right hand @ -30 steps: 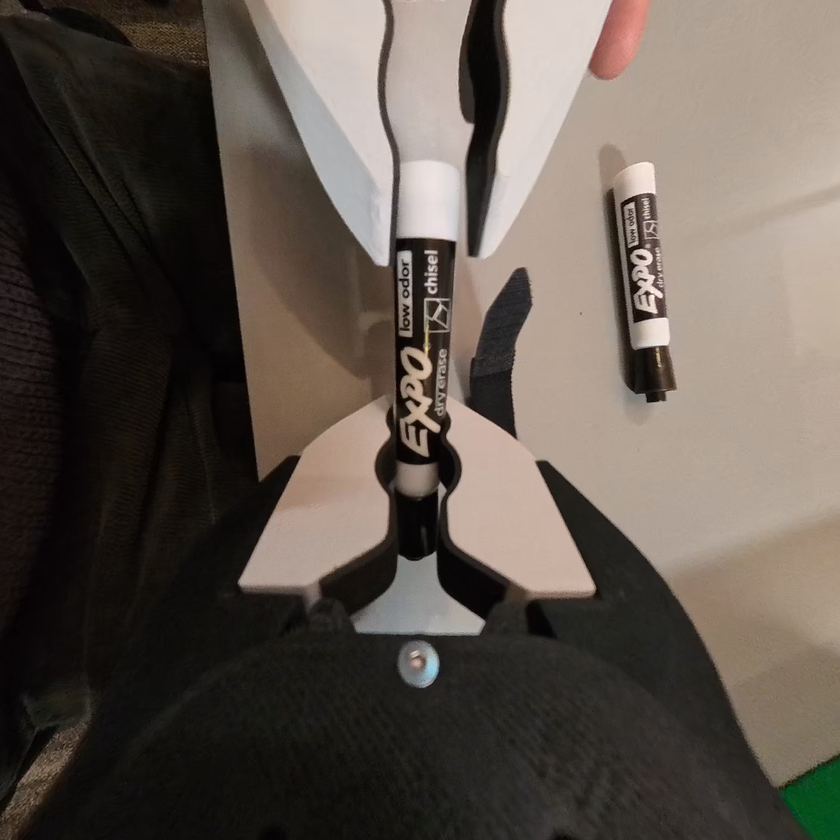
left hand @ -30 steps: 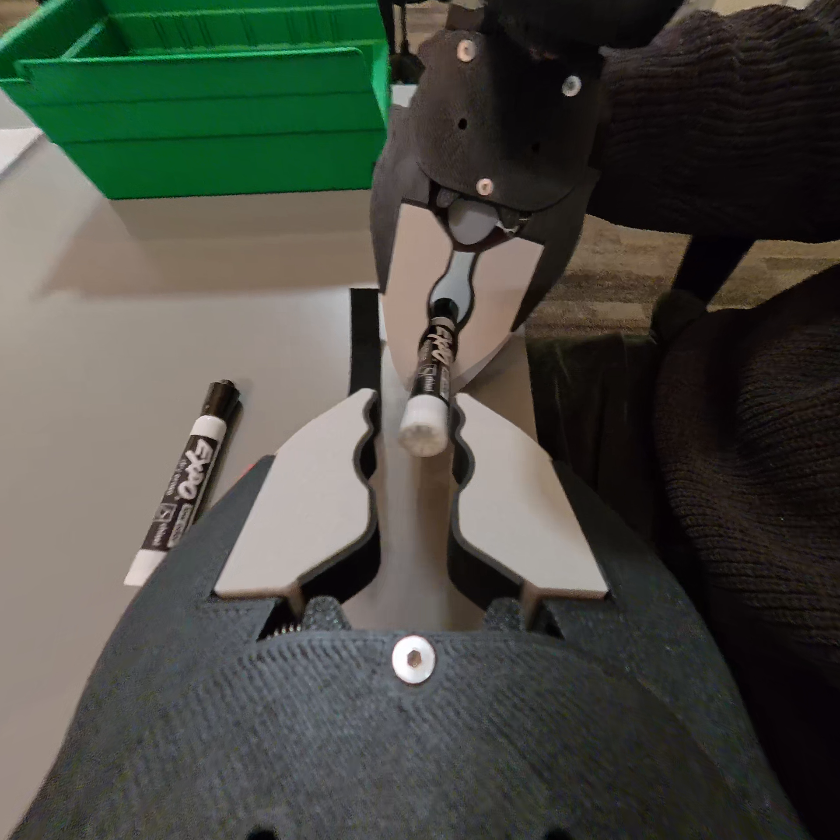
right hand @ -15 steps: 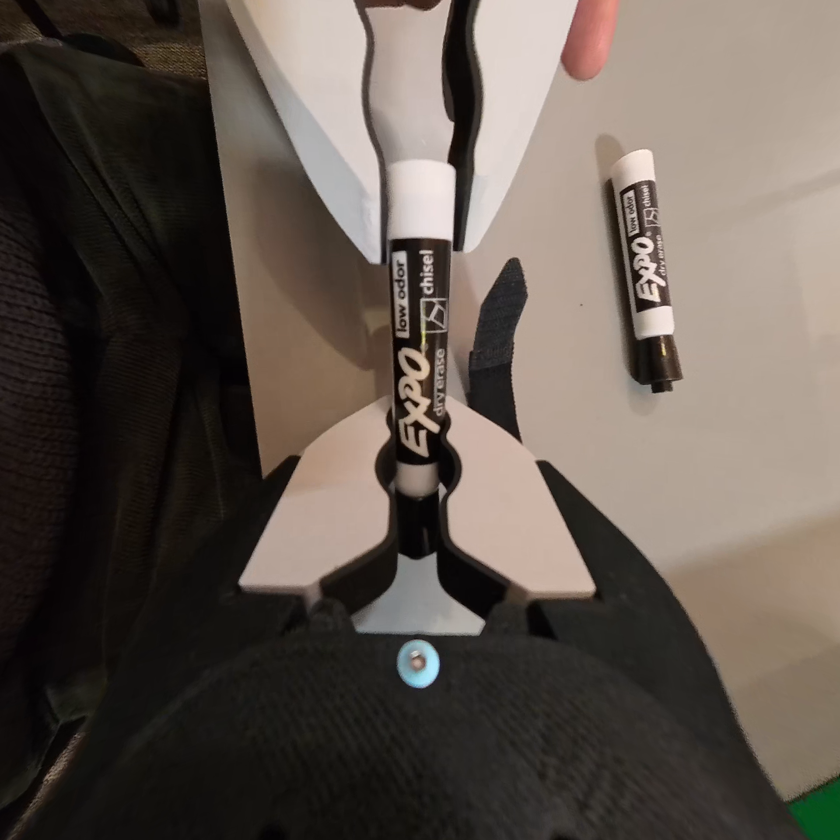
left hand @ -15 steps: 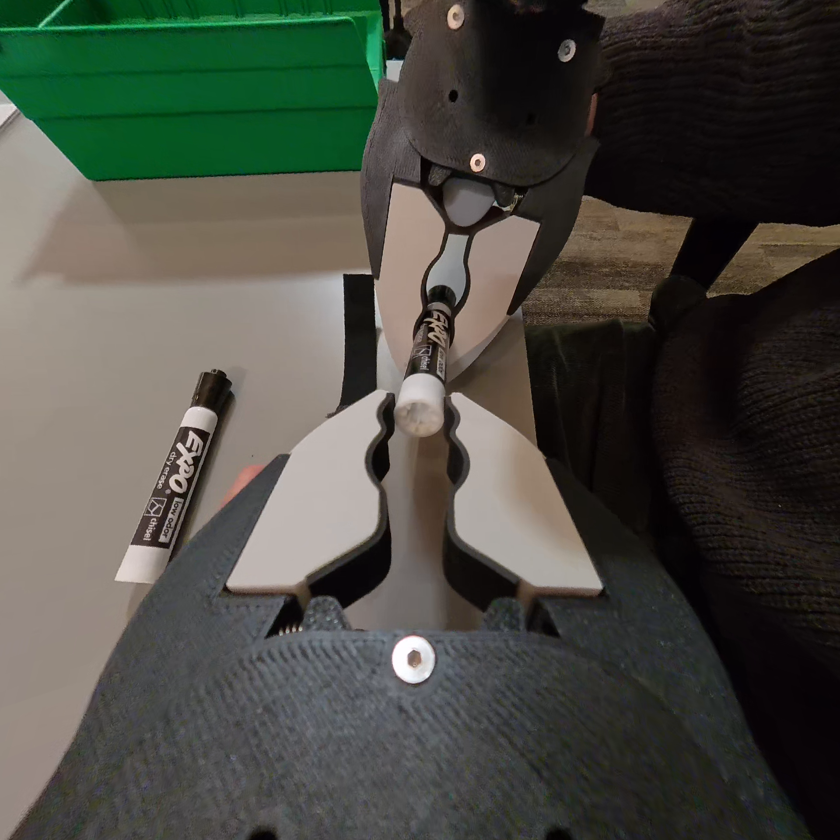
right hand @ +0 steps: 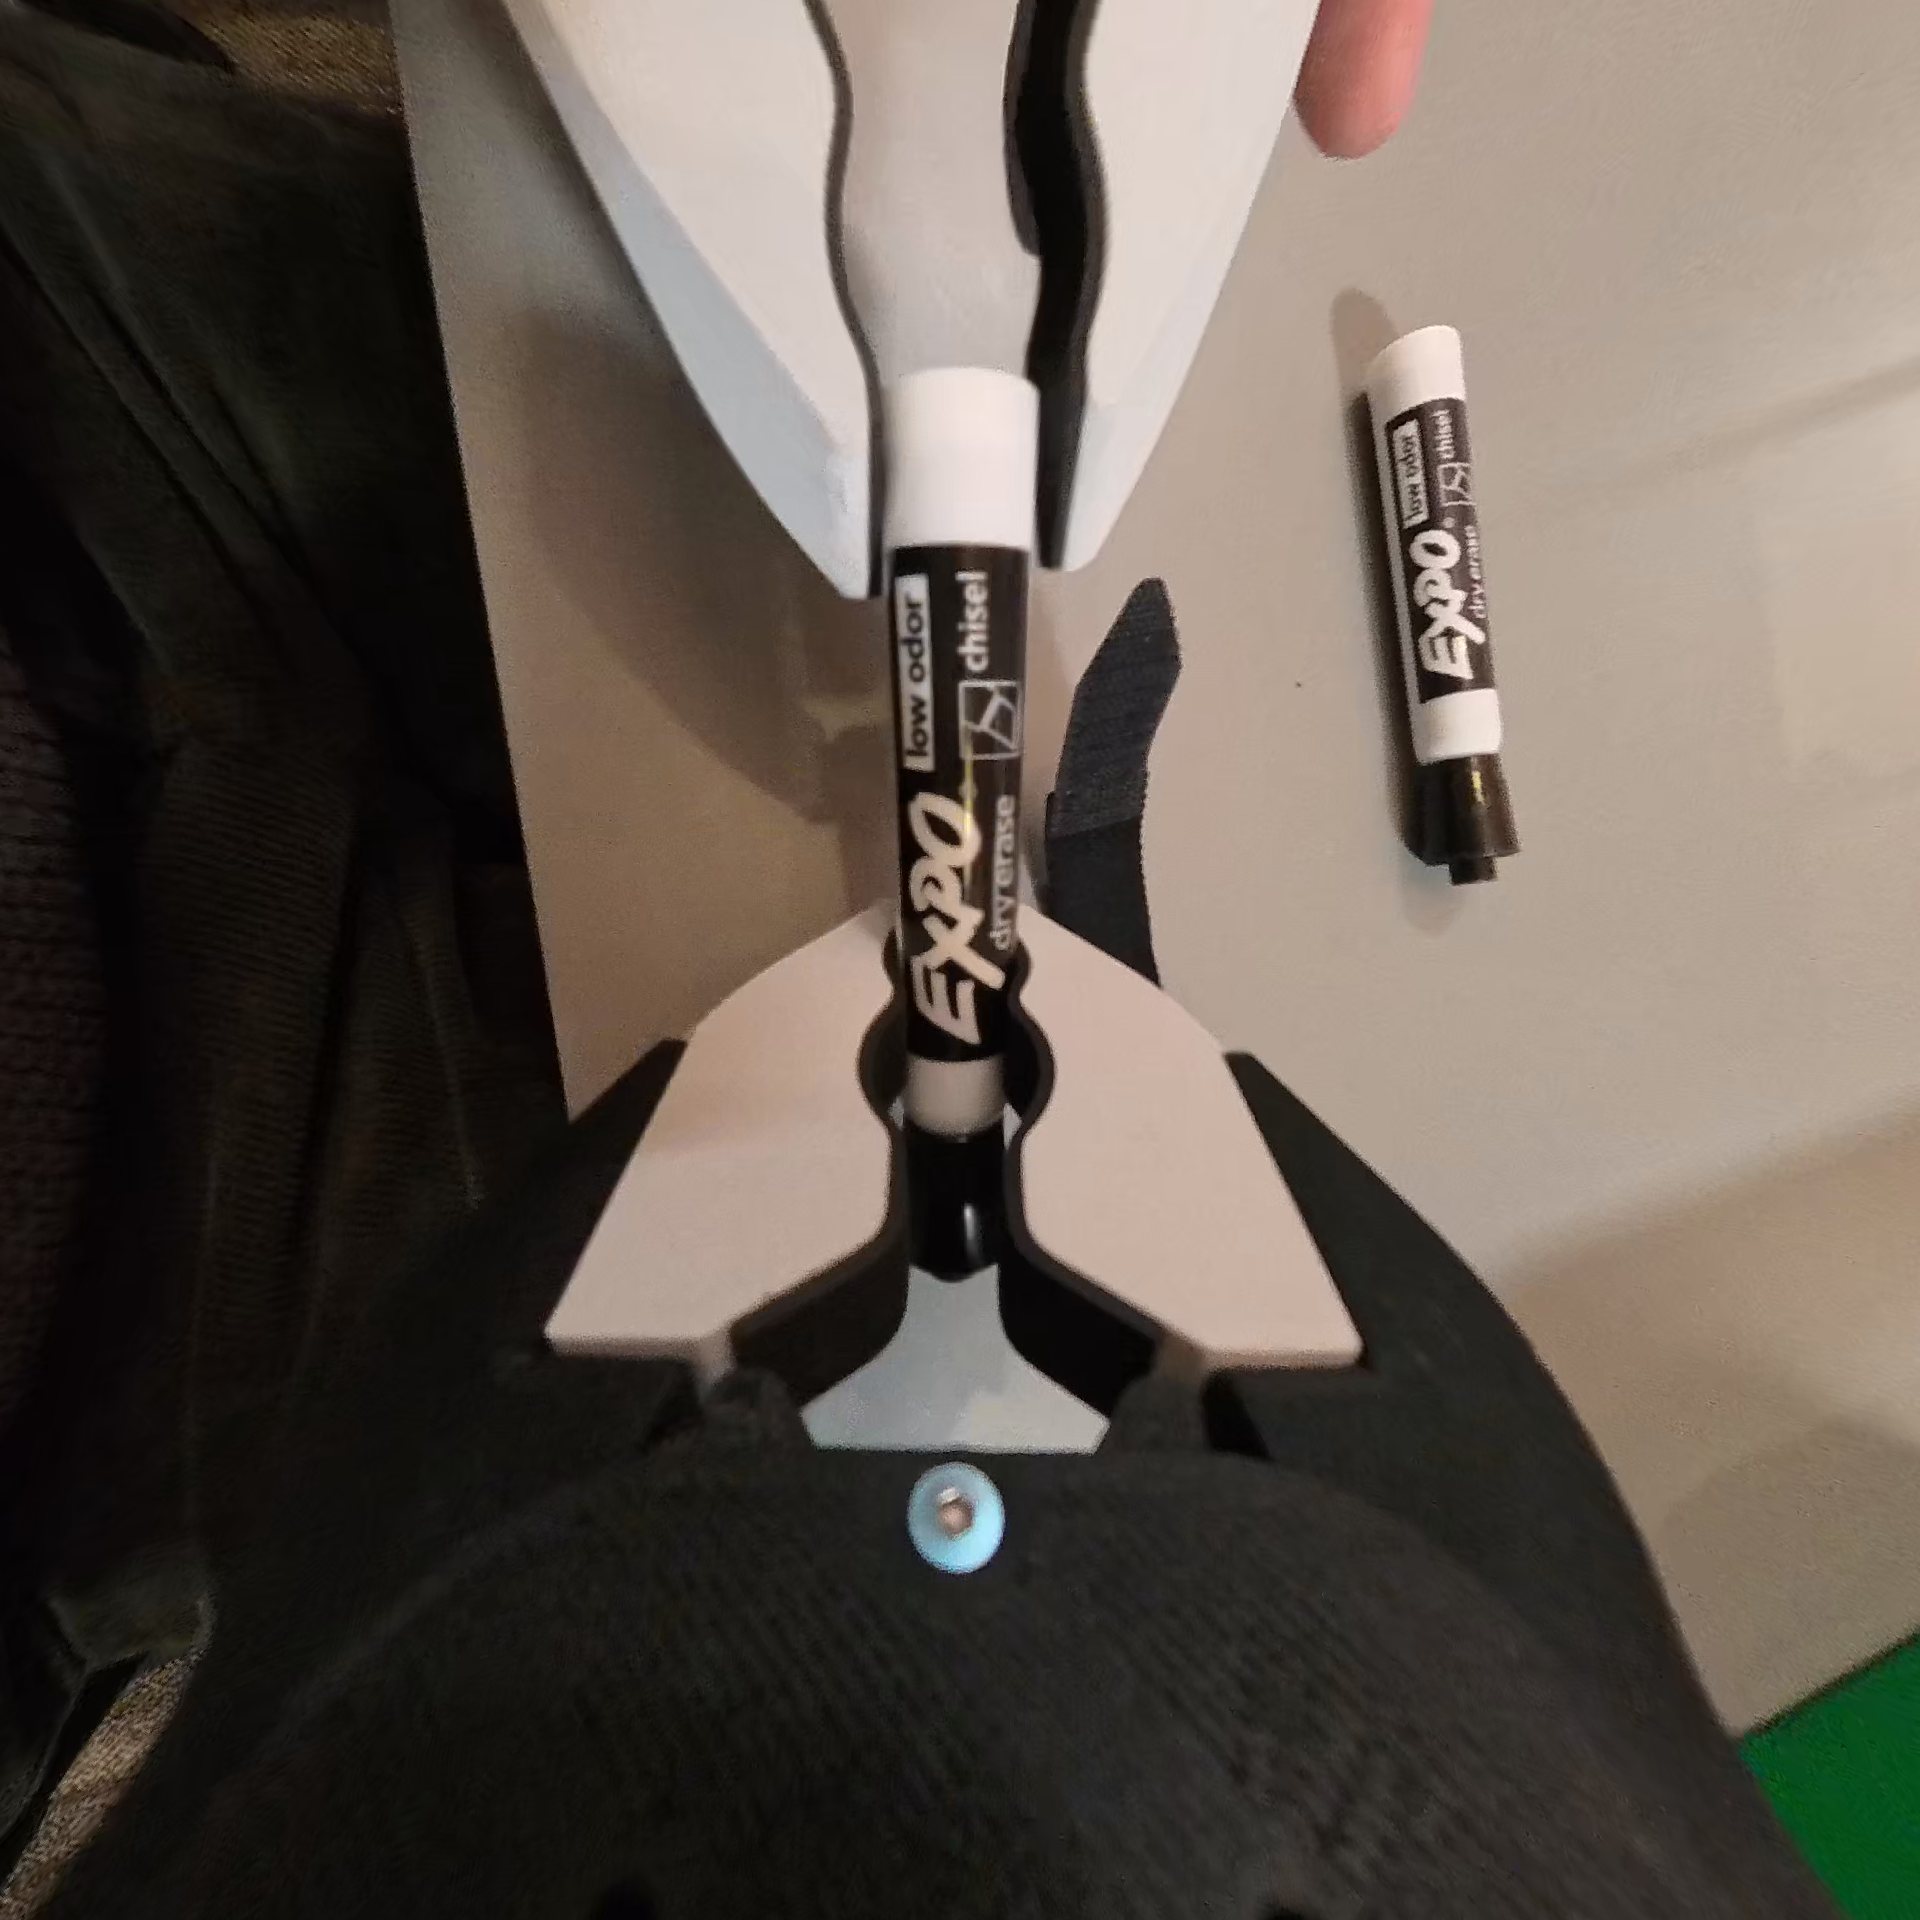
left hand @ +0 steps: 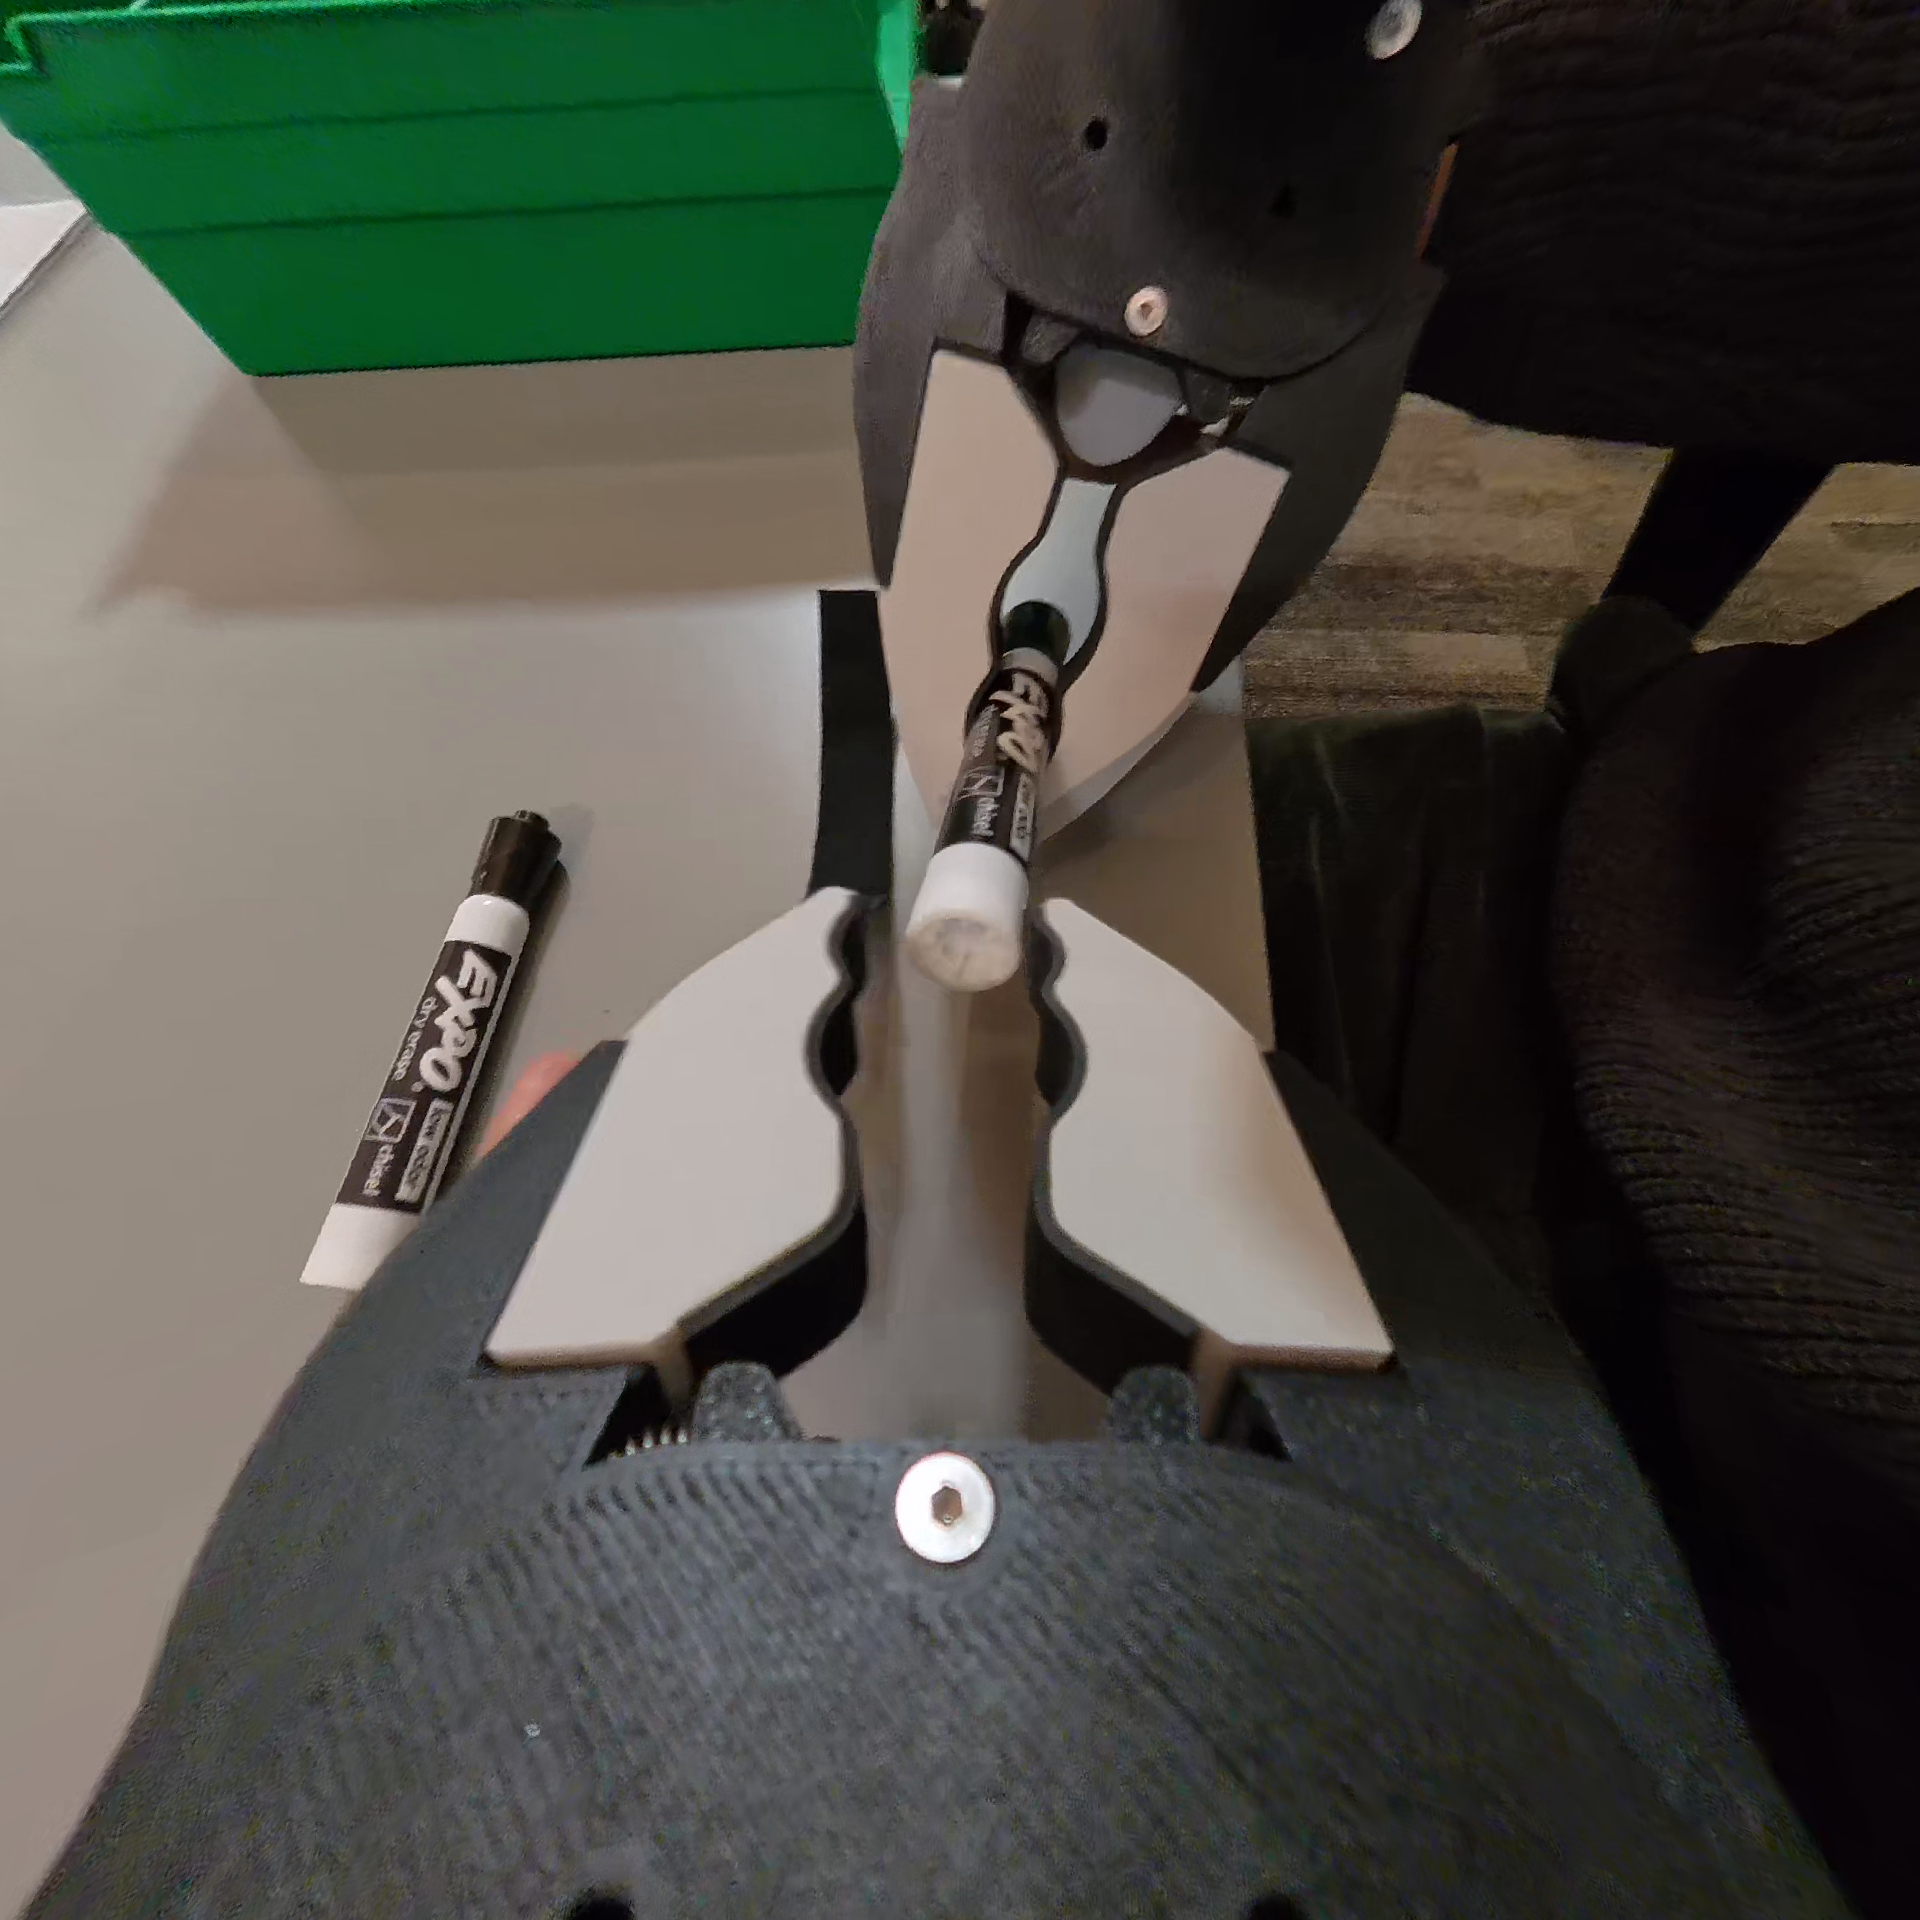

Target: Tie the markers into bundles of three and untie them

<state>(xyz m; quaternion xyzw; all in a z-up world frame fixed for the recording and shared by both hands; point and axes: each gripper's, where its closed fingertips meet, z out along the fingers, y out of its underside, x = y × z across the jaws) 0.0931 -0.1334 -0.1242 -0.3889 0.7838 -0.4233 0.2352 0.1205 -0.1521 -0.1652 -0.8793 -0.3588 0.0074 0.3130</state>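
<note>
My right gripper (right hand: 961,935) is shut on a black-and-white marker (right hand: 956,748) near its cap end and holds it above the table's edge. The marker's white end (left hand: 961,935) reaches between the fingertips of my left gripper (left hand: 948,920), which is open, with a small gap on each side. The left gripper also shows in the right wrist view (right hand: 961,571), and the right gripper in the left wrist view (left hand: 1039,665). A second marker (left hand: 436,1049) lies loose on the grey table (left hand: 312,727); it also shows in the right wrist view (right hand: 1439,623). A black strap (right hand: 1112,727) lies under the held marker.
A green bin (left hand: 468,208) stands at the back of the table. The table's edge runs just right of the grippers, with a person's dark clothing (left hand: 1714,1039) and carpet beyond it. A fingertip (right hand: 1361,73) shows beside the left gripper. My hands' fingertips stand some 6 centimeters from each other.
The left gripper's jaws narrowed slightly around the marker's white end, then widened again. Both grippers shifted a little; the right one still holds the marker.
</note>
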